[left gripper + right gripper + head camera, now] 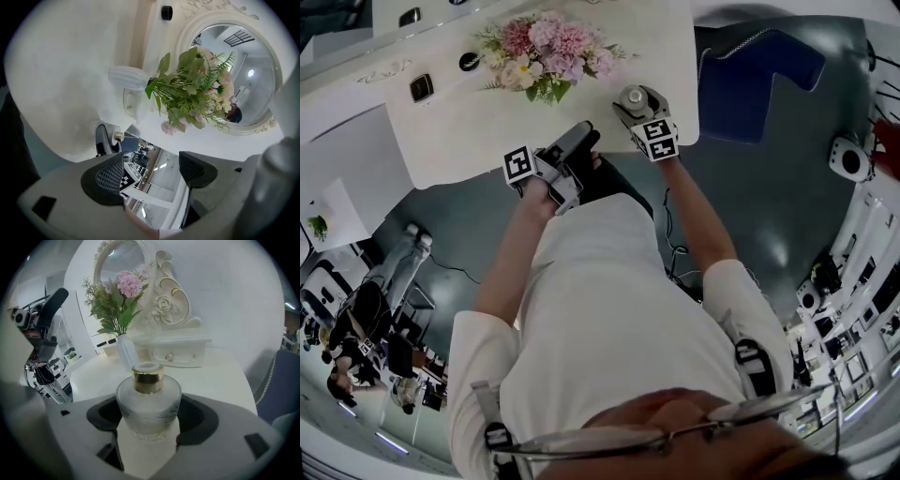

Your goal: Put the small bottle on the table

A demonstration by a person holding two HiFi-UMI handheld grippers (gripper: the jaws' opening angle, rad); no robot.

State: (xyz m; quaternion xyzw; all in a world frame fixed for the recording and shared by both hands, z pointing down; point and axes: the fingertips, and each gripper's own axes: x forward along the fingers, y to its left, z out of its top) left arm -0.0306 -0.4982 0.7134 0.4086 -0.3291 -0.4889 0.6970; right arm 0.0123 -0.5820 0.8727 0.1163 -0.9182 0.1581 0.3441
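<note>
The small bottle [148, 401] is frosted glass with a gold collar. It stands upright between the jaws of my right gripper [150, 420], which is shut on its body. In the head view the bottle [633, 97] and right gripper [636, 108] hang over the near edge of the white table [459, 122], right of the flowers. My left gripper [581, 139] sits just off that edge, beside the right one. Its jaws [152, 171] stand open with nothing between them. From the left gripper view the bottle [116, 136] shows small at the table's edge.
A white vase of pink flowers [546, 52] stands mid-table, in front of an ornate white mirror [122, 263] and a small drawer box [176, 352]. Small dark items [420, 87] lie at the table's left. A blue chair [755, 75] is to the right.
</note>
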